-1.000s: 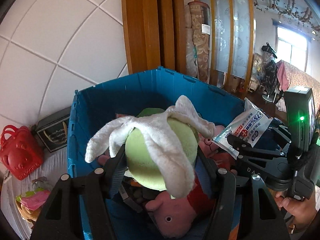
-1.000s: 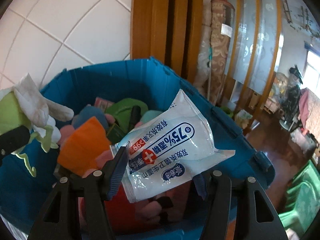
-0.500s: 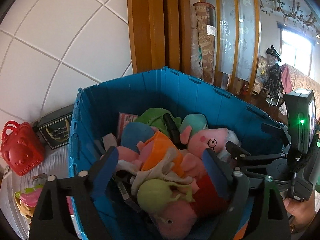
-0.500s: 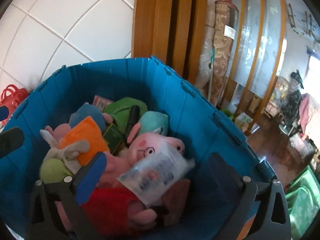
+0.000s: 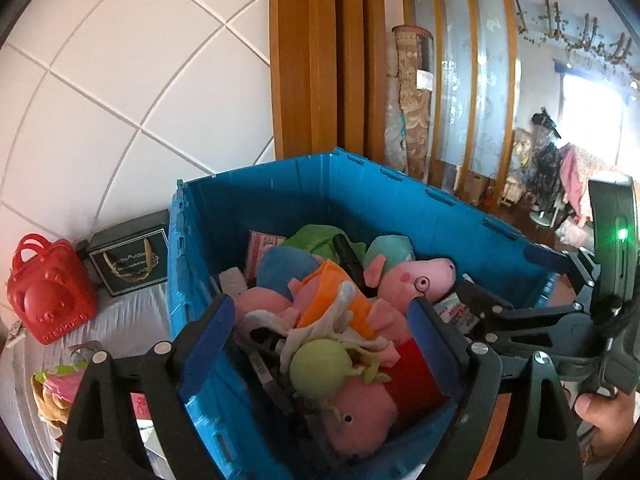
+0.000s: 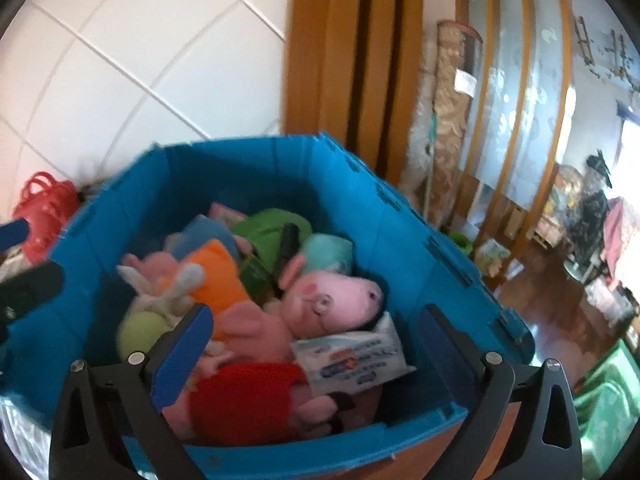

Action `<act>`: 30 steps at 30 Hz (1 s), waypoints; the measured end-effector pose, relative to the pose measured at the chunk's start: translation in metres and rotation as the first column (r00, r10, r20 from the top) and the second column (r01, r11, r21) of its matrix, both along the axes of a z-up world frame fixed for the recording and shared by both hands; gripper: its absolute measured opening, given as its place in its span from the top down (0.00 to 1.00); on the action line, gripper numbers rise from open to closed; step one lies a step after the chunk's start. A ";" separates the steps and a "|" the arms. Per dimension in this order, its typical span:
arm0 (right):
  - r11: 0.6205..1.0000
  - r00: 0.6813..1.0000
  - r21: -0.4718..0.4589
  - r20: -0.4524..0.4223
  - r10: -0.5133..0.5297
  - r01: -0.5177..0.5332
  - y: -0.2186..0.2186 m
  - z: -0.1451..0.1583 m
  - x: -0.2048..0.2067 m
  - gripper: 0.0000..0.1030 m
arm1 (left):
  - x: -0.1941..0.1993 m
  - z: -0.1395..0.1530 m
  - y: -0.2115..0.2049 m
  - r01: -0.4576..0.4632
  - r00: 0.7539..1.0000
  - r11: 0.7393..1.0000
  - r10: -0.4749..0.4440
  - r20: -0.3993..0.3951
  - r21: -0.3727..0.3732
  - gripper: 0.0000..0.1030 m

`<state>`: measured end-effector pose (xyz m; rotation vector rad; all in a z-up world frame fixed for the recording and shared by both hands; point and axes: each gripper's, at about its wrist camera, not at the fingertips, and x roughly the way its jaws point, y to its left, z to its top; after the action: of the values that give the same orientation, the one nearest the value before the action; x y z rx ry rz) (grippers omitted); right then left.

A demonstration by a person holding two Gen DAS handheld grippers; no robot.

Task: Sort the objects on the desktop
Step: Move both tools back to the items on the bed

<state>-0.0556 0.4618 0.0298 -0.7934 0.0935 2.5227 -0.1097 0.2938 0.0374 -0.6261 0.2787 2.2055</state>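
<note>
Little is reading clearly — the wipes packet (image 6: 352, 360) lying in the blue crate (image 6: 420, 248) is showing blurred print; the red bear bag (image 5: 48, 296) beside the crate is bearing embossed lettering, illegible.

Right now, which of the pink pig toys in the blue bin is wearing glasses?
The pig with round glasses lies at the top right of the pile, snout toward the bin's right wall. The pig in red nearest the camera shows none.

A home: tiled wall (image 5: 120, 80), wooden door frame (image 5: 320, 60), toy-filled blue bin (image 5: 280, 200).

Both wrist views downward, near blue bin (image 5: 360, 200)
</note>
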 end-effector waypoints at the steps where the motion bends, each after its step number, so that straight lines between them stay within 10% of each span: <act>1: 1.000 1.000 0.006 -0.013 0.011 -0.011 -0.007 0.005 0.001 0.00 | 0.000 0.001 -0.008 0.003 1.000 1.000 -0.003 0.010 0.017 0.14; 18: 0.981 0.973 0.001 -0.133 0.190 -0.192 -0.115 0.024 -0.026 0.00 | -0.021 -0.009 -0.134 -0.259 0.964 0.964 0.262 -0.038 0.061 0.14; 30: 0.817 0.810 -0.005 -0.132 0.572 -0.577 -0.256 0.002 -0.092 0.00 | -0.055 -0.094 -0.295 -0.639 0.762 0.764 0.645 0.060 -0.096 0.14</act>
<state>-0.1476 0.2058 0.0317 -0.7634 -0.0629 3.1593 -0.1650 -0.0013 -0.0568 -0.9688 0.0932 2.8253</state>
